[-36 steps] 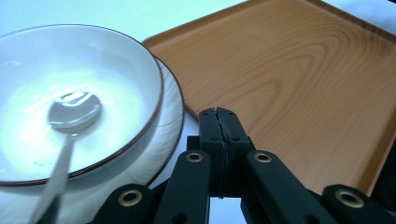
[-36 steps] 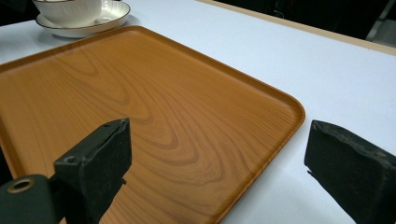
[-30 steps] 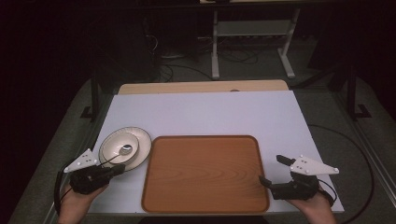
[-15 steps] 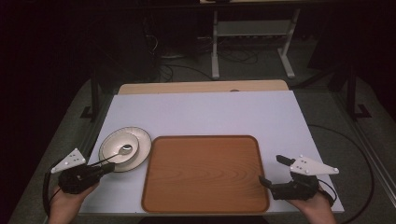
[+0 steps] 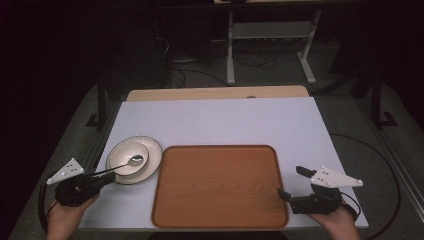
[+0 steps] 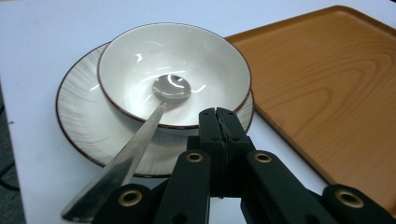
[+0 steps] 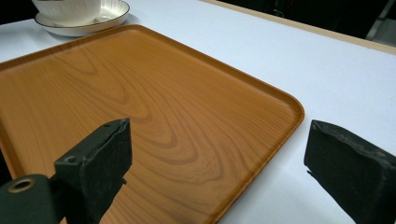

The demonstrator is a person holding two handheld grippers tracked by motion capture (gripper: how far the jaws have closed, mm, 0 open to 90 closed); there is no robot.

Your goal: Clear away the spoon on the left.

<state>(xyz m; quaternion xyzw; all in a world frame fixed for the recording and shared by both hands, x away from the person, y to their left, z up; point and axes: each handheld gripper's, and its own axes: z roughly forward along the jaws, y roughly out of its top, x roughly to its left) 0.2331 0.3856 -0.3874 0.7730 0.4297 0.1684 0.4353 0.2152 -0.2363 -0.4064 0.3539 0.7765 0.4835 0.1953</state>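
Wooden tray (image 5: 220,186) at table centre, bare. Left of tray: white bowl (image 6: 173,70) on plate (image 6: 88,126), spoon (image 6: 140,140) resting in bowl (handle over rim). Left gripper (image 6: 218,122) jaws pressed together, apparently gripping nothing, beside spoon handle. Right gripper (image 5: 291,182) jaws wide, at tray's right edge.

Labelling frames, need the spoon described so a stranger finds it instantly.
Left of the wooden tray sits a white plate with a bowl on it. The spoon lies with its head in the bowl, handle over the rim: the one metal piece.
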